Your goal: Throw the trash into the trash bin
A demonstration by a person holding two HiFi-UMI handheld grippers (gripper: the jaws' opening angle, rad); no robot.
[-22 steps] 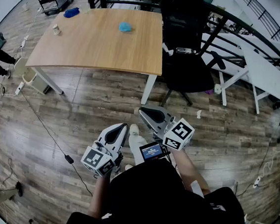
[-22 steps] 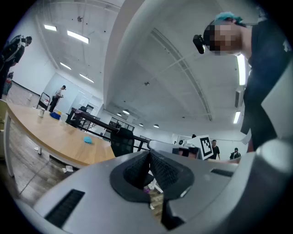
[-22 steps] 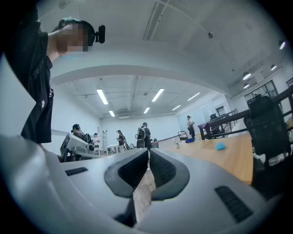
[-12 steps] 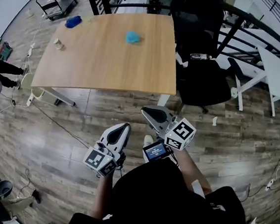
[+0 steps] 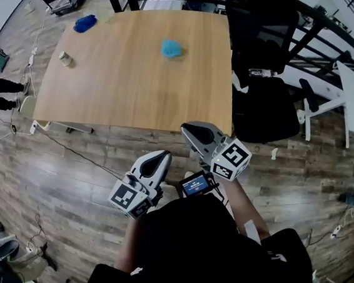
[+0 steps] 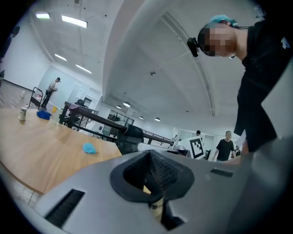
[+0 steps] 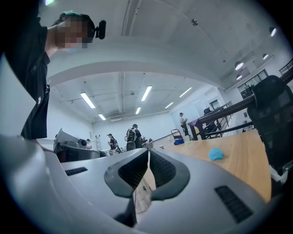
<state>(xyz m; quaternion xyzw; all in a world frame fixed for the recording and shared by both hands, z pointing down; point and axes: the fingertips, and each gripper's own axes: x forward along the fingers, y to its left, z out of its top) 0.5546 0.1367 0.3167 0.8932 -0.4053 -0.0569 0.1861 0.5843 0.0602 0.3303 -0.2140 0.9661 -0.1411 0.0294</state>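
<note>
A light blue crumpled wad (image 5: 170, 48) lies on the far part of the wooden table (image 5: 131, 95); it also shows as the wad (image 6: 89, 148) in the left gripper view and the wad (image 7: 215, 154) in the right gripper view. Both grippers are held level over the floor, short of the table's near edge. My left gripper (image 5: 160, 159) is shut and empty, and its jaws (image 6: 151, 171) meet. My right gripper (image 5: 187, 130) points at the table's near right corner with its pads pressed together (image 7: 149, 167) and nothing between them.
A dark blue object (image 5: 85, 23) and a small pale cup (image 5: 64, 59) sit at the table's far left. A black office chair (image 5: 265, 109) stands right of the table. A pale bin-like container (image 5: 25, 105) shows under the table's left end. Cables run across the wooden floor.
The person has stepped closer to the table, so its near edge now lies just ahead of both grippers. Both grippers stayed shut and kept their places in front of the body.
</note>
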